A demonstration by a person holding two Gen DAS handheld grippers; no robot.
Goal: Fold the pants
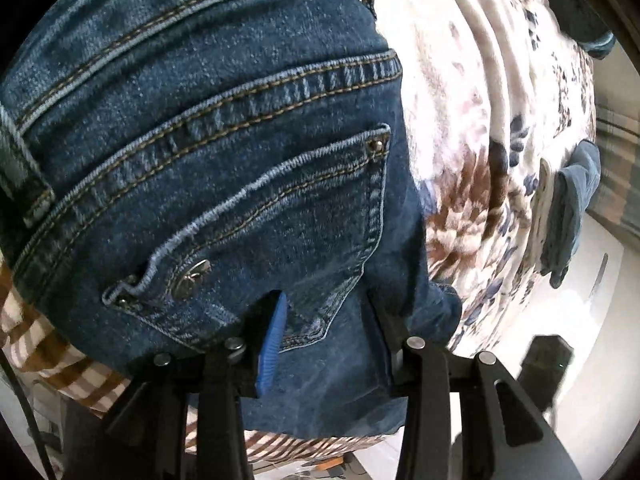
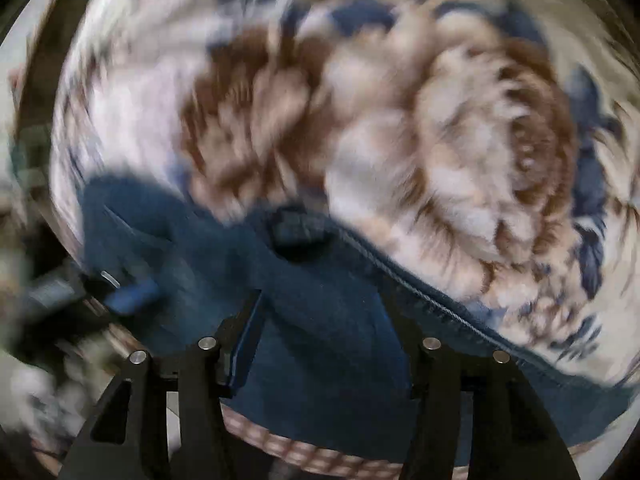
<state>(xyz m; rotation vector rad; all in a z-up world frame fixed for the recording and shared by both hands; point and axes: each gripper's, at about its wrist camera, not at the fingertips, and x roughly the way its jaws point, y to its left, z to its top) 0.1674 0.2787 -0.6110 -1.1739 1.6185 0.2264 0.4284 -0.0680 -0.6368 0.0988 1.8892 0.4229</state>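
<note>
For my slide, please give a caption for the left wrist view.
Left gripper open over jeans pocket on floral blanket.

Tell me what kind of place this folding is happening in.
Probably a bedroom at home: the jeans lie on a floral bedspread with a checked sheet beneath its edge, and pale floor shows beside the bed.

White fleece blanket [image 1: 492, 92] with brown flower and dark blue leaf print, lying in soft ridges across the surface. Same print fills most of the right wrist view [image 2: 400, 120], heavily blurred. Brown-and-cream checked cloth [image 1: 68, 364] along the near edge; also at the bottom of the right view [image 2: 316, 454]. Small folded dark blue cloth [image 1: 572, 212] on the blanket's far right edge. Pale floor [image 1: 588, 320] beyond. Black boxy object [image 1: 548, 364] on it, kind unclear.
</note>
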